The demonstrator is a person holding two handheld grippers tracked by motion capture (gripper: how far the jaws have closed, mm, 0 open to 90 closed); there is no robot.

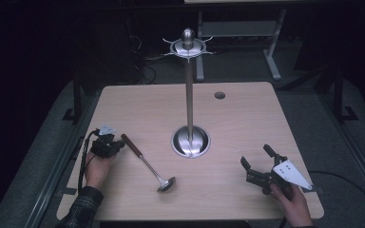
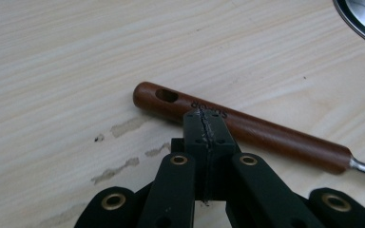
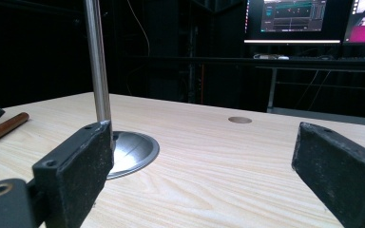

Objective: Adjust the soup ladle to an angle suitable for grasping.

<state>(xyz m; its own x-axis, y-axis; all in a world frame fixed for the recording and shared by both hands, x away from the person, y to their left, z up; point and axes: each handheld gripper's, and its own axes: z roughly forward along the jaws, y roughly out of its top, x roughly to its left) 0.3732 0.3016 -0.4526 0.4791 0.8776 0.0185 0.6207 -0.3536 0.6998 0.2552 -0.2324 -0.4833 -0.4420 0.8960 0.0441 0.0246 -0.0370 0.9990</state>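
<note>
Claws first: from the high view, the left claw [image 1: 119,144] sat near the table's left edge with its tips at the wooden end of a ladle [image 1: 147,163], while the right claw [image 1: 256,161] rested near the right front corner, spread wide and pinching nothing. The ladle lay flat on the pale wooden table [image 1: 247,114], handle toward the left claw, bowl toward the person. A tall metal stand [image 1: 189,95] rose from a round base at the table's middle, its top ringed with small hooks; every hook looked bare, though the dim light made that hard to be sure of.

From the left gripper view, the left claw [image 2: 206,126] had its jaws pressed together, tips just at the near side of the brown ladle handle [image 2: 242,128], close to the hanging hole at its end. Whether the tips touched the wood could not be told. The handle was not between the jaws.

From the right gripper view, the right claw [image 3: 204,156] stood open, facing the stand's pole [image 3: 97,61] and base, well apart from them. The ladle's handle end [image 3: 7,126] showed far off at the left.

Judging by this, the work had barely begun: the ladle was not yet gripped or lifted, and hanging it on the stand seemed to be what remained.
</note>
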